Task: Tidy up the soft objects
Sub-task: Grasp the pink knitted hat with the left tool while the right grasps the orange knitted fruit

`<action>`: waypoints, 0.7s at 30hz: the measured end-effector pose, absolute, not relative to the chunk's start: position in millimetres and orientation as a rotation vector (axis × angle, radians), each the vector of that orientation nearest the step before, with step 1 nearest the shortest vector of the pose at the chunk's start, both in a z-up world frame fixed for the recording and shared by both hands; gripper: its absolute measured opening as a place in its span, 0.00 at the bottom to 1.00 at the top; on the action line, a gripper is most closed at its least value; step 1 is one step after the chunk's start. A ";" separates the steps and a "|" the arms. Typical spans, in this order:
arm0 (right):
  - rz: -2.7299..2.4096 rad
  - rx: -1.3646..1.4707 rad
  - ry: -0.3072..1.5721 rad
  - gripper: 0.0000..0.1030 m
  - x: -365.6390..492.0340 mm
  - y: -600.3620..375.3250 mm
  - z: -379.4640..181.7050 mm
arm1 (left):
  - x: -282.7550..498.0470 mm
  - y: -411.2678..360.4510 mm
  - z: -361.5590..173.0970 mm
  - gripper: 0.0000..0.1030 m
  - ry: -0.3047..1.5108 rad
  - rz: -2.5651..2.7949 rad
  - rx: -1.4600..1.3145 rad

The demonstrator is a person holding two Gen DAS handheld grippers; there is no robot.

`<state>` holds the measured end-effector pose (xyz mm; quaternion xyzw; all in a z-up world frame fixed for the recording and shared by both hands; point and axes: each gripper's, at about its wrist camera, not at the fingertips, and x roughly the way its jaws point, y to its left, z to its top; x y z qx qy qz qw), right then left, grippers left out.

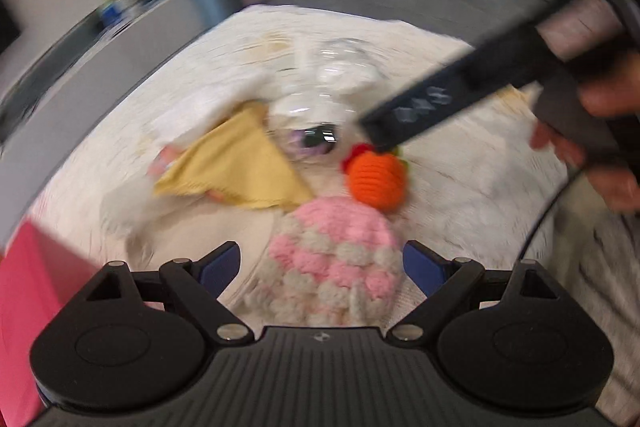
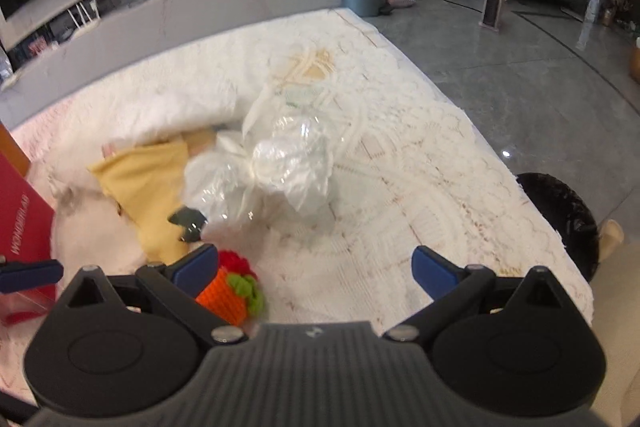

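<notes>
Straddling the pink crocheted hat (image 1: 332,263), at six o'clock on the white rug (image 1: 460,155), the left tongs (image 1: 322,265) are spread wide, apparently empty; centring is advised before closing. The right tongs (image 2: 316,267) gape, empty.

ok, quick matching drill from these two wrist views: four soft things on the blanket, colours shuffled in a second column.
Things:
1. crochet carrot
2. knit hat
3. folded cloth
4. plastic bag

Colours:
A. pale yellow
B. clear and white
C. orange with green and red top
D. pink and cream

Pairs: 1-C, 2-D, 3-A, 4-B
</notes>
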<state>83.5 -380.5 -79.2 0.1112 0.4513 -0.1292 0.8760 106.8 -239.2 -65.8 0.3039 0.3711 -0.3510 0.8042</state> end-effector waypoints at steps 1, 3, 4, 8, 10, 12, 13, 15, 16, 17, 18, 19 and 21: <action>-0.280 0.243 0.953 0.98 84.8 -380.6 -81.4 | 106.4 -242.5 -67.9 1.00 0.786 -0.780 0.677; -0.295 0.299 0.984 0.98 86.9 -383.7 -86.5 | 108.3 -247.5 -73.6 1.00 0.785 -0.884 0.713; -0.290 0.335 1.006 0.98 87.7 -385.5 -90.5 | 109.4 -248.9 -75.0 1.00 0.784 -0.940 0.732; -0.266 0.407 1.018 0.98 86.8 -389.6 -94.5 | 125.7 -254.4 -81.5 1.00 0.825 -0.940 0.757; -0.245 0.409 1.021 0.98 86.6 -387.9 -92.0 | 136.5 -257.3 -87.8 1.00 0.903 -0.952 0.758; -0.199 0.407 1.026 0.98 87.5 -383.3 -91.5 | 141.3 -259.9 -94.2 1.00 0.924 -0.940 0.788; -0.179 0.402 1.032 0.98 88.5 -380.1 -91.5 | 142.3 -261.0 -97.2 1.00 0.924 -0.944 0.799; -0.158 0.379 1.040 0.98 91.4 -372.5 -92.4 | 142.7 -263.2 -102.8 1.00 0.919 -0.949 0.803; -0.159 0.367 1.042 0.98 93.4 -368.8 -93.1 | 141.9 -264.8 -106.3 1.00 0.915 -0.947 0.809; -0.159 0.358 1.044 0.98 95.2 -364.9 -93.9 | 141.5 -265.3 -108.7 1.00 0.907 -0.944 0.819; -0.155 0.349 1.046 0.98 97.0 -361.2 -95.1 | 141.2 -264.8 -110.0 1.00 0.885 -0.938 0.814; -0.155 0.333 1.052 0.97 98.7 -358.0 -96.2 | 140.4 -264.4 -112.2 1.00 0.869 -0.940 0.810; -0.167 0.300 1.061 0.95 99.5 -353.8 -99.4 | 141.4 -261.2 -116.1 1.00 0.867 -0.945 0.793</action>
